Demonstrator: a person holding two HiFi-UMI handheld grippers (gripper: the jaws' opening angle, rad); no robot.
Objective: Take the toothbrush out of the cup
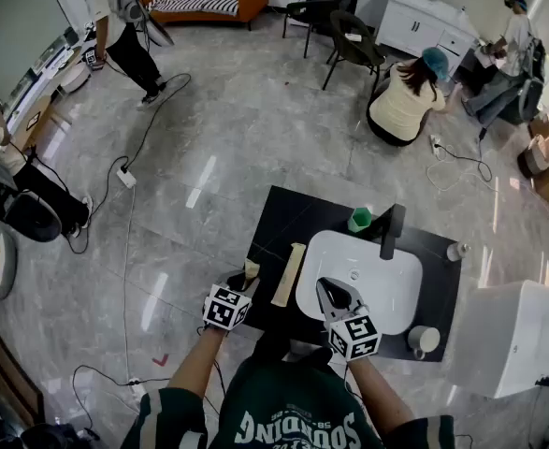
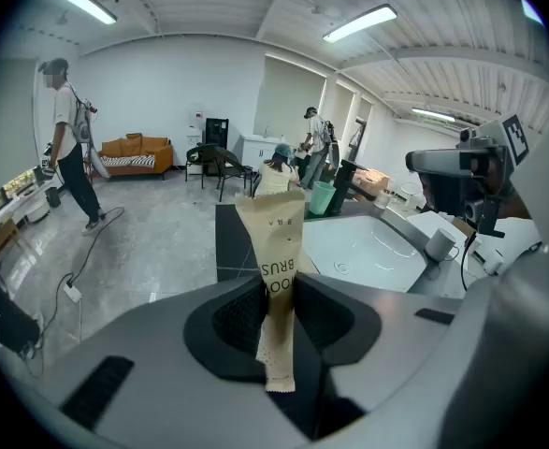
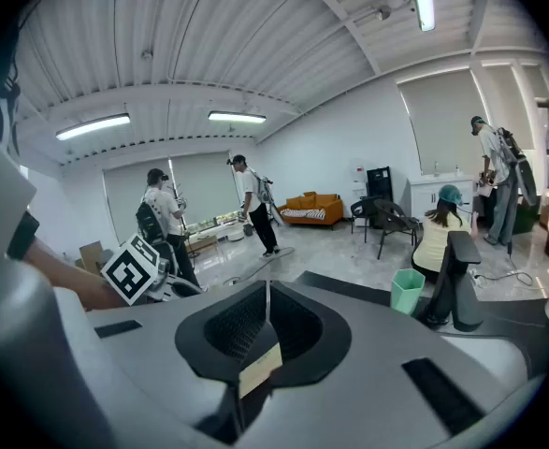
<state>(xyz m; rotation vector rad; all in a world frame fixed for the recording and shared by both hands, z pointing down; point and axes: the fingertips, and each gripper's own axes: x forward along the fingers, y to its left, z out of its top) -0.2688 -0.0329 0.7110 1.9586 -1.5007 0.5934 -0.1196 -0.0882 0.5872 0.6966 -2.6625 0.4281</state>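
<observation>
My left gripper [image 1: 247, 272] is shut on a tan paper toothbrush packet [image 2: 276, 251] that stands up out of the jaws over the left end of the black counter [image 1: 283, 218]. A long cream packet [image 1: 288, 274] lies on the counter just right of it. Over the near edge of the white sink [image 1: 368, 274], my right gripper [image 1: 329, 289] is shut on a small scrap of tan paper [image 3: 258, 370]. The green cup [image 1: 359, 219] stands behind the sink beside the black faucet [image 1: 391, 230]; what it holds is hidden.
A white mug [image 1: 424, 339] sits at the counter's near right corner, a small pale cup [image 1: 456, 251] at its right edge. A white cabinet [image 1: 522, 335] stands to the right. A person [image 1: 405, 101] crouches on the floor beyond; cables run across the tiles.
</observation>
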